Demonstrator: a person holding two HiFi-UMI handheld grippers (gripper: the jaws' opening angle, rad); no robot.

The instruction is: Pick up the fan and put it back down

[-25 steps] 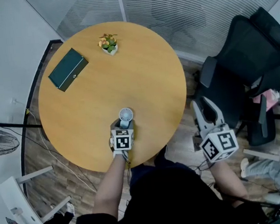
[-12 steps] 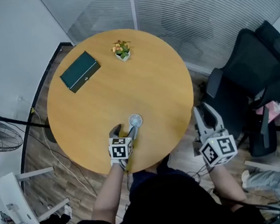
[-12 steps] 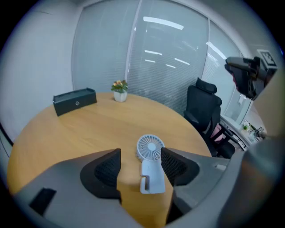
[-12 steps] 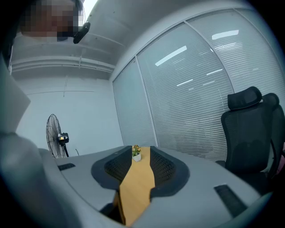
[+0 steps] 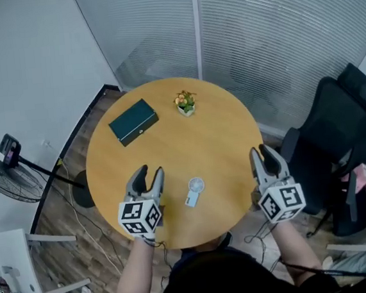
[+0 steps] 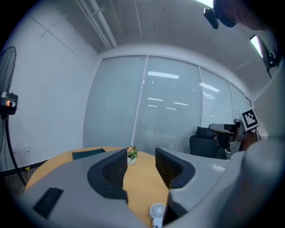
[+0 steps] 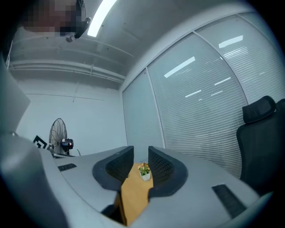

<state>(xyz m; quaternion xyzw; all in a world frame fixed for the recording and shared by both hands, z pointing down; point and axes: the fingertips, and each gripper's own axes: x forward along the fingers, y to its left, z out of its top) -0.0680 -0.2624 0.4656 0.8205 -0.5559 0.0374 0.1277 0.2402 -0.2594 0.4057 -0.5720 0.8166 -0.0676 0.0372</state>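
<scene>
– While the left gripper (image 6: 141, 165) hangs above the tabletop (image 5: 221, 139), how do its fingers (image 6: 116, 165) stand?
– Apart, nothing between them. They have just been closing in somewhat. Bare wood shows through the gap.
– Right gripper (image 7: 140, 168)?
– Much the same: 2 fingers (image 7: 162, 167) parted, a narrower gap, also just closing in, gripping nothing. It hangs at the tabletop's right edge.
– Fan (image 5: 195, 191)?
– Lies on the tabletop near the person's side, between the 2 grippers, nearer the left one, touching neither. Round head points away from the person, handle toward them.
– Further out?
– Green box (image 5: 133, 121) far left on the tabletop, potted plant (image 5: 184, 102) at the far side, both well apart from the fan. Black office chair (image 5: 336, 128) to the right of the tabletop. Floor fan (image 5: 5, 169) stands off to the left.
</scene>
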